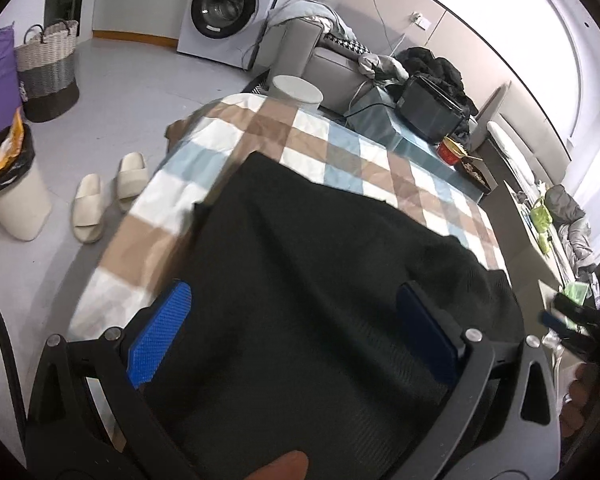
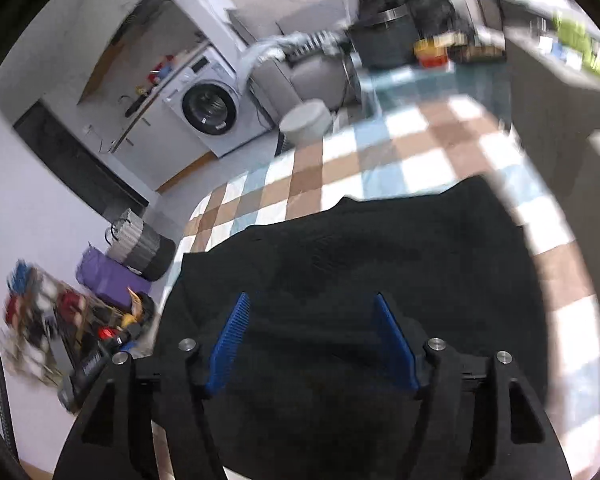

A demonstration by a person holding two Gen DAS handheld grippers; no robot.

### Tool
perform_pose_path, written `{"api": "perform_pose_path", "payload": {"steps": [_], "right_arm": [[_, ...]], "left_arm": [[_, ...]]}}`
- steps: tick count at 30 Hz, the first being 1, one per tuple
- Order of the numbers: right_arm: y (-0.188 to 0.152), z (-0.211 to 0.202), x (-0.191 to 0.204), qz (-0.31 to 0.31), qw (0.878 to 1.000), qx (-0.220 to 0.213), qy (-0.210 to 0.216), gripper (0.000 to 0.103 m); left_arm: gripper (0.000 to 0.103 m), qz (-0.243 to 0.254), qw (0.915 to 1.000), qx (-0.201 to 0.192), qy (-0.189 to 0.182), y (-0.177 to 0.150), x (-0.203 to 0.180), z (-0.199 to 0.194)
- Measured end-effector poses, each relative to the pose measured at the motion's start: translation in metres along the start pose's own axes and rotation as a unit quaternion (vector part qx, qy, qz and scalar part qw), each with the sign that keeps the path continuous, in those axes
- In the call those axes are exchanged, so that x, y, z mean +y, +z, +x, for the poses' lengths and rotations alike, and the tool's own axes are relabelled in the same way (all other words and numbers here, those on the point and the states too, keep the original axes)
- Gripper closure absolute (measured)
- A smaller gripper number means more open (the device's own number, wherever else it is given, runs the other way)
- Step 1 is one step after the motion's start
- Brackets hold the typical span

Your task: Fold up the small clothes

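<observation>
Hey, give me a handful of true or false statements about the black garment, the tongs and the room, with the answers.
1. Both tongs, left tongs and right tongs, are open. True.
2. The black garment lies on a plain white sheet. False: it lies on a checkered cloth.
3. A washing machine stands in the background. True.
4. A pair of black boots sits on the floor. False: pale slippers sit there.
5. The right tongs clamp the garment. False: open, nothing between the pads.
</observation>
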State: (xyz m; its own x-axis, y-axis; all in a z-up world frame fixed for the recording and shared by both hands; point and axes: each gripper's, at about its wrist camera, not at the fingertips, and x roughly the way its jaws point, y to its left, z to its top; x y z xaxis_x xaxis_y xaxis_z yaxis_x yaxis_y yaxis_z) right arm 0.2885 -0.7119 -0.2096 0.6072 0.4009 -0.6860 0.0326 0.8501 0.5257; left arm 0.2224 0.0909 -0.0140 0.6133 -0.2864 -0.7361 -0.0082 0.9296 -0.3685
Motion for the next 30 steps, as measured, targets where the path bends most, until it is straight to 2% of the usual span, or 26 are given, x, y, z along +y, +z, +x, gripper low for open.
{"api": "perform_pose_path", "payload": {"steps": [6, 9, 12, 17, 19, 21, 24, 26, 28, 29, 30], "right_arm": [[0.034, 0.090, -0.016, 0.103, 0.993, 0.061, 0.010, 0.037], [0.046, 0.109, -0.018, 0.124, 0.990, 0.059, -0.002, 0.037], [0.058, 0.124, -0.012, 0.118, 0.990, 0.073, -0.014, 0.037], [0.064, 0.152, -0.022, 0.150, 0.979, 0.137, -0.027, 0.037], [0.063, 0.159, -0.028, 0.157, 0.975, 0.152, -0.027, 0.047], [0.060, 0.162, -0.033, 0.164, 0.973, 0.159, -0.036, 0.075], [0.056, 0.154, -0.023, 0.113, 0.981, 0.154, -0.032, 0.079], [0.054, 0.143, -0.004, 0.023, 0.988, 0.146, -0.037, 0.075], [0.055, 0.134, 0.013, -0.061, 0.989, 0.127, -0.052, 0.063], [0.056, 0.130, 0.019, -0.096, 0.987, 0.115, -0.058, 0.042], [0.058, 0.126, 0.025, -0.130, 0.984, 0.099, -0.067, 0.029]], "left_arm": [[0.001, 0.001, 0.9997, 0.023, 0.004, 0.022, -0.007, 0.046], [0.001, 0.003, 0.9994, 0.033, 0.004, 0.024, -0.005, 0.064], [0.001, 0.008, 0.9993, 0.035, 0.005, 0.023, -0.003, 0.075], [0.001, 0.006, 0.9992, 0.040, 0.001, 0.019, 0.001, 0.088], [0.001, 0.005, 0.9991, 0.042, -0.001, 0.019, 0.002, 0.091], [0.001, 0.003, 0.9991, 0.042, -0.004, 0.019, 0.003, 0.094], [0.001, 0.006, 0.9991, 0.041, -0.004, 0.017, 0.002, 0.093], [0.001, 0.010, 0.9992, 0.039, -0.003, 0.017, 0.003, 0.093], [0.001, 0.012, 0.9992, 0.039, 0.000, 0.016, 0.004, 0.092], [0.001, 0.011, 0.9992, 0.039, 0.000, 0.016, 0.005, 0.091], [0.001, 0.010, 0.9992, 0.040, -0.001, 0.016, 0.005, 0.091]]}}
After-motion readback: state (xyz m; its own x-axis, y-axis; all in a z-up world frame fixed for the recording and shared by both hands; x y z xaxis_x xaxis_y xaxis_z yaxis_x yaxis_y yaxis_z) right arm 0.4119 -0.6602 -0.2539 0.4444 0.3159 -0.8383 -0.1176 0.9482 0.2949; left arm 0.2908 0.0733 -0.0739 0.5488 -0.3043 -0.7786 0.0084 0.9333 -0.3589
